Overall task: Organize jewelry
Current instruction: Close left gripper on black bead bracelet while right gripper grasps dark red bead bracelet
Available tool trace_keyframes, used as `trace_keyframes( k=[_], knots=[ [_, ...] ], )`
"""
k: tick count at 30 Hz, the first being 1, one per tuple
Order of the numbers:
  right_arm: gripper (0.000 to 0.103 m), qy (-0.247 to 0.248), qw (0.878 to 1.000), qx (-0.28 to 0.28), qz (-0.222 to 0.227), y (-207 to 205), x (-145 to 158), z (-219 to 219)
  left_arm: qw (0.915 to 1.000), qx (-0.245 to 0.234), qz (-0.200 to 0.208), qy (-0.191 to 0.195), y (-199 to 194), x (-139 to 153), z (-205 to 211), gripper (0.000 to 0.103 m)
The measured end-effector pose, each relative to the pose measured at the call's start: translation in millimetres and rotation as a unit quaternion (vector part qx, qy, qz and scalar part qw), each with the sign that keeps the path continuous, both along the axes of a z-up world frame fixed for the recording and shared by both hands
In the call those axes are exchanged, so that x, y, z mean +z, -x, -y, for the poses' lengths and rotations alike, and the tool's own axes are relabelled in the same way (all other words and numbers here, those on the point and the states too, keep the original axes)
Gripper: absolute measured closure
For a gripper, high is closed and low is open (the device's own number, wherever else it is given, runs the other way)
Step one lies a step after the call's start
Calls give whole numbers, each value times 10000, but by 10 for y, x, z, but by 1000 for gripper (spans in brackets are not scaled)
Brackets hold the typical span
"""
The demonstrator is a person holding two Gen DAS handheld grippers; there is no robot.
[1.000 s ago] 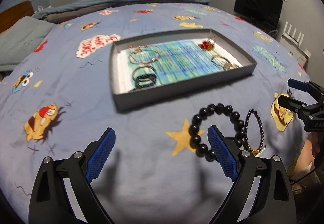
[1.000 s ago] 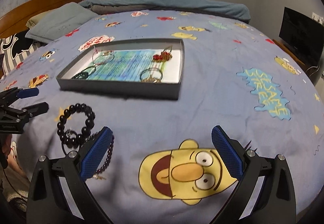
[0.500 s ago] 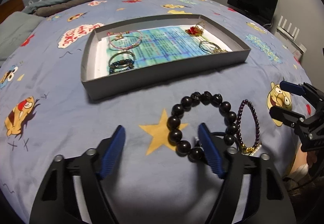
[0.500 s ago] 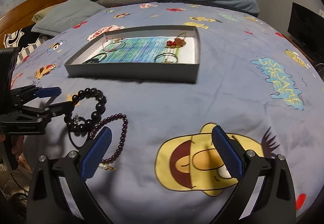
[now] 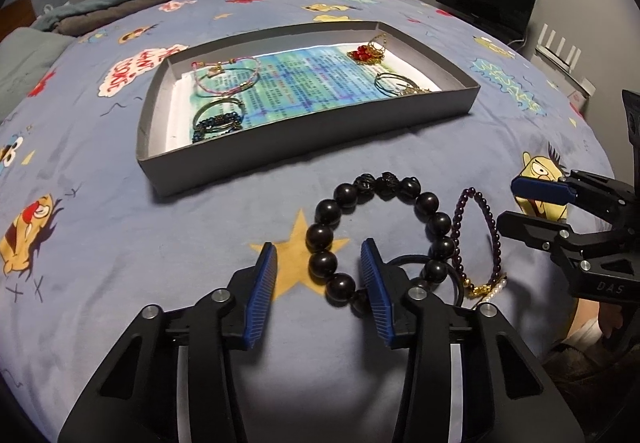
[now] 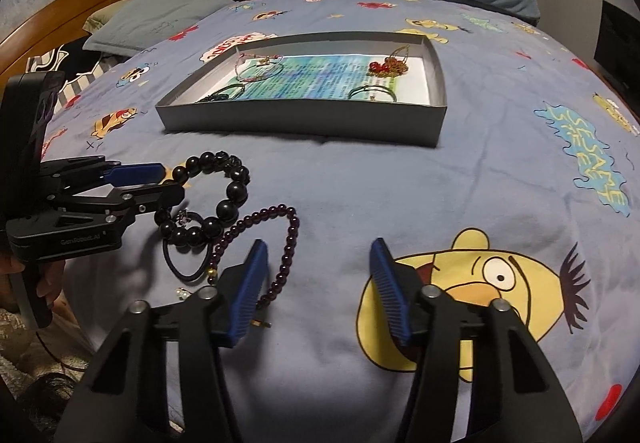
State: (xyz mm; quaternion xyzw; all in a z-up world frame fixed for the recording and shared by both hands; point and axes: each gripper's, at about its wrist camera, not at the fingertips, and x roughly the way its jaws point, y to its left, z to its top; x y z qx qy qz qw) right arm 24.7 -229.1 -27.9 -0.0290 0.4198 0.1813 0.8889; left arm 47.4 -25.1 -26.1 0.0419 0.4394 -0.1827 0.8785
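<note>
Left wrist view showed the left gripper [image 5: 318, 275], jaws apart, straddling the near-left arc of the black bead bracelet [image 5: 380, 231]. Beside that bracelet, the right gripper [image 6: 318, 283] hovered likewise parted, farther off.

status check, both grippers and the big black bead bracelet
Left gripper open, straddling large black bead bracelet. Right gripper open, empty. Purple bead bracelet touching it; grey tray beyond.

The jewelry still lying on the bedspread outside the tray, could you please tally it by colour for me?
Black: 2, the large-bead bracelet and the thin hair tie.
Dark purple: 1, the small-bead bracelet.
Total: 3.
</note>
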Motion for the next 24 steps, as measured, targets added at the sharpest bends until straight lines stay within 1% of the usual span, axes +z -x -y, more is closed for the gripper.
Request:
trace_keyframes(
  k=[5, 10, 13, 14, 18, 24],
  knots=[
    [60, -61, 9999, 118, -31, -6, 7, -64, 10000, -56, -6, 27, -26, 1, 33, 63],
    [69, -92, 9997, 200, -108, -25, -16, -110, 10000, -37, -37, 29, -54, -9, 36, 69],
    [71, -100, 9996, 227, -139, -40, -33, -137, 10000, -26, -54, 29, -69, -24, 29, 72],
    [74, -98, 9996, 238, -151, -45, -41, -145, 10000, -15, -57, 11, -80, -35, 25, 74],
    [76, -66, 9995, 259, -186, -73, -74, -182, 10000, -7, -64, 12, -114, -53, 14, 77],
    [78, -83, 9994, 260, -230, -127, -120, -210, 9999, -21, -114, 28, -170, -91, 14, 78]
  ],
)
